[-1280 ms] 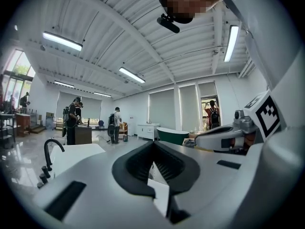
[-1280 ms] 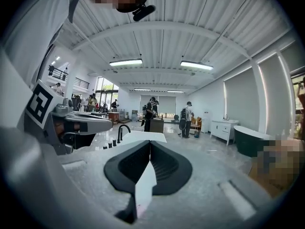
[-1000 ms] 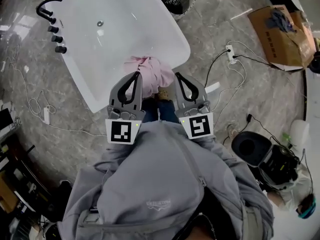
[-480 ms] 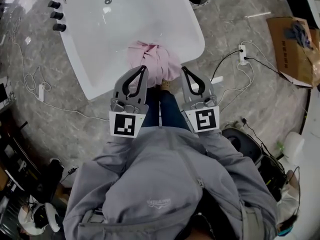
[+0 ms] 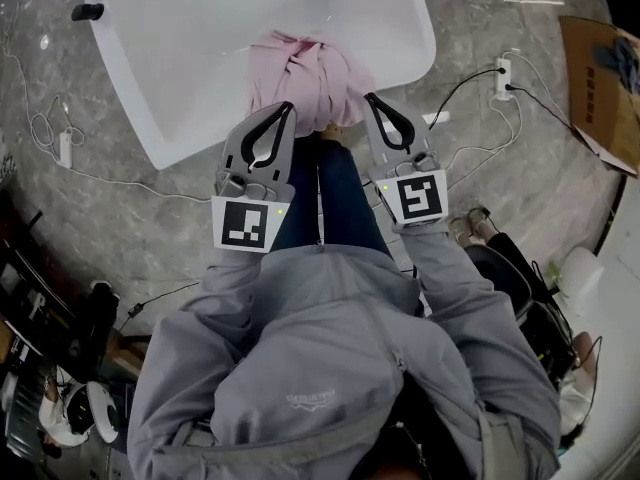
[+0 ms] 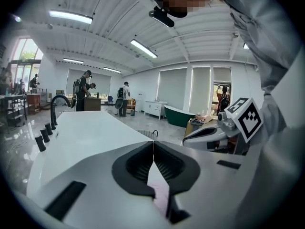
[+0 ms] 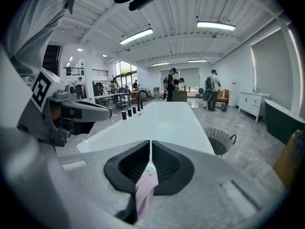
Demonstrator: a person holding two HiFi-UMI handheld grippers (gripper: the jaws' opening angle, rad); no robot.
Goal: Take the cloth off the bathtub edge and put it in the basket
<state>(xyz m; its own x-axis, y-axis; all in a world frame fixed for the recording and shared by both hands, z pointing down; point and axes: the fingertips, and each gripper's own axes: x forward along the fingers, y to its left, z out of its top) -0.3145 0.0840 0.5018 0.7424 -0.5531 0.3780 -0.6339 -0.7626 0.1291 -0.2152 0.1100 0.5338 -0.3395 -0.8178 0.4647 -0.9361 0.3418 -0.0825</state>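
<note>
Pink cloth draped over bathtub edge, your left gripper and right gripper near that edge, jaws together.

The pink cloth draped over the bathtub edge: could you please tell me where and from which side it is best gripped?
Probably the raised folds at the top of the pink cloth, where it bunches over the bathtub rim. Come from above on the near side, where the left gripper and right gripper hang, both shut; a ridge fits between jaws once opened.

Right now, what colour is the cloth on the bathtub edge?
Pale pink cloth, clearest in the head view.
</note>
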